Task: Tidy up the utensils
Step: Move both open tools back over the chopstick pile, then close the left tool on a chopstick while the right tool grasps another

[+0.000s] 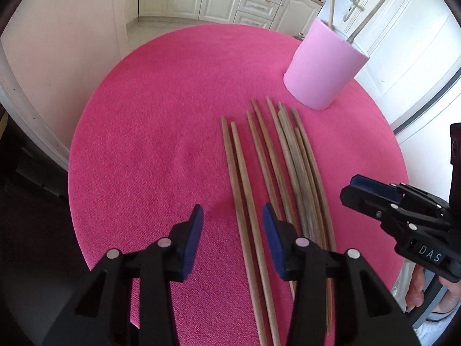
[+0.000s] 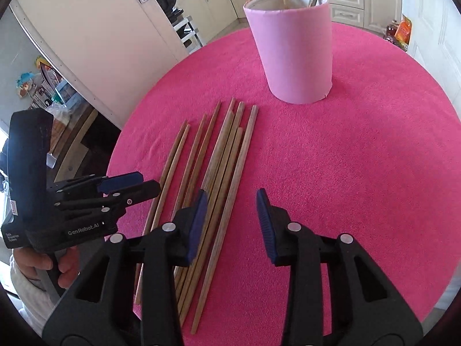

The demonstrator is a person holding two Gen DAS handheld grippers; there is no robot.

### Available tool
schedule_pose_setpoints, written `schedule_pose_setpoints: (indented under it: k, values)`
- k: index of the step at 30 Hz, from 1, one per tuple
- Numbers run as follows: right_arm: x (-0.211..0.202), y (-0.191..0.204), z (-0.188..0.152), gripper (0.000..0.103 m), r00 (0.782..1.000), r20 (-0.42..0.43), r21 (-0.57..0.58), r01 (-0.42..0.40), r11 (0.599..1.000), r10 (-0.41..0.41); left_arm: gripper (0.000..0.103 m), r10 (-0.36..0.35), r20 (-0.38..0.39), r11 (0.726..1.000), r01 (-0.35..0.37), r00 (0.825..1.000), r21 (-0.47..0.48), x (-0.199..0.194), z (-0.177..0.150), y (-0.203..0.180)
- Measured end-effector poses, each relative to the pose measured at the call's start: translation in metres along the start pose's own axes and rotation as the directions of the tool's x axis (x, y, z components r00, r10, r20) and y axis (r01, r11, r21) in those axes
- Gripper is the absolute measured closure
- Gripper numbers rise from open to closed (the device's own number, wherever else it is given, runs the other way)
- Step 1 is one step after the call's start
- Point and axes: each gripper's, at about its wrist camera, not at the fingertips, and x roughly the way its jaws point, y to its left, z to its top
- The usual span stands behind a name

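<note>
Left gripper (image 1: 232,225) hangs part-open and empty over the leftmost chopsticks (image 1: 270,178), which lie side by side on the pink tablecloth (image 1: 149,132), just in front of the pink cup (image 1: 322,66). Right gripper (image 2: 232,213) is part-open too, bare cloth between its pads. Those sticks look light, stiff and smooth, likely to roll; pinch one mid-length. Only the right view shows inside the cup, where two sticks stand.
</note>
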Motion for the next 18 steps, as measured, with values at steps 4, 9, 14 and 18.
schedule_pose_setpoints:
  k: [4,9,14,18]
  values:
    - [0.005,0.001,0.0,0.069,1.0,-0.022,-0.004,0.013,1.0,-0.013,0.068,0.026,-0.013,1.0,-0.026,1.0,0.01,0.004,0.0,-0.004]
    - [0.006,-0.004,0.0,0.069,0.999,-0.036,-0.005,0.017,1.0,-0.018,0.076,0.011,-0.021,1.0,-0.012,1.0,-0.005,0.0,-0.003,0.004]
    - [0.012,-0.001,0.001,0.069,0.998,-0.049,-0.013,0.037,0.999,-0.038,0.077,0.04,-0.027,0.999,-0.04,0.999,0.023,0.001,-0.004,0.001]
    - [0.018,0.003,0.003,0.069,0.996,-0.061,-0.016,0.061,0.998,-0.062,0.077,0.097,-0.038,0.993,-0.094,0.995,0.069,0.007,0.0,-0.015]
